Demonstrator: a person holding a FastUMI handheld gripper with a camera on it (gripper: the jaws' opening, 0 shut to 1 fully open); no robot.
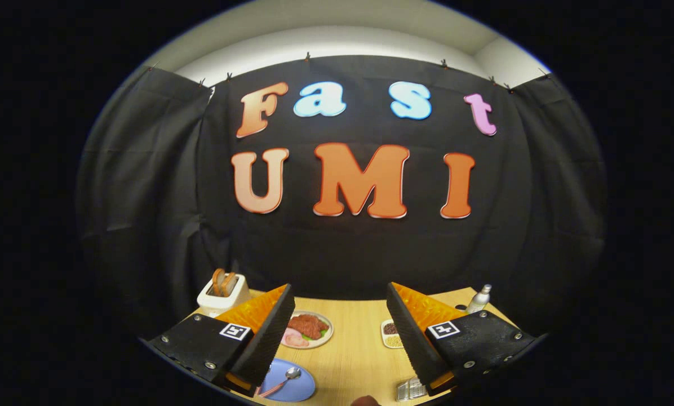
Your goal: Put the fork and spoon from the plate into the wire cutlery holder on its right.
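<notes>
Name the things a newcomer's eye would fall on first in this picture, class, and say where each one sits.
The open claw stands out first, its two fingers spread wide above the wooden table, holding nothing. Under the left finger lies a blue plate with a spoon. Beyond the fingers sit a plate of food and a toaster holding bread.

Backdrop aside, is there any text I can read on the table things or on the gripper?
No readable words.
Square black-and-white markers on the gripper, whose fingers are open and empty above the wooden table: coded patterns, no words.
Small pale bottle: any print is too small to read.
</notes>
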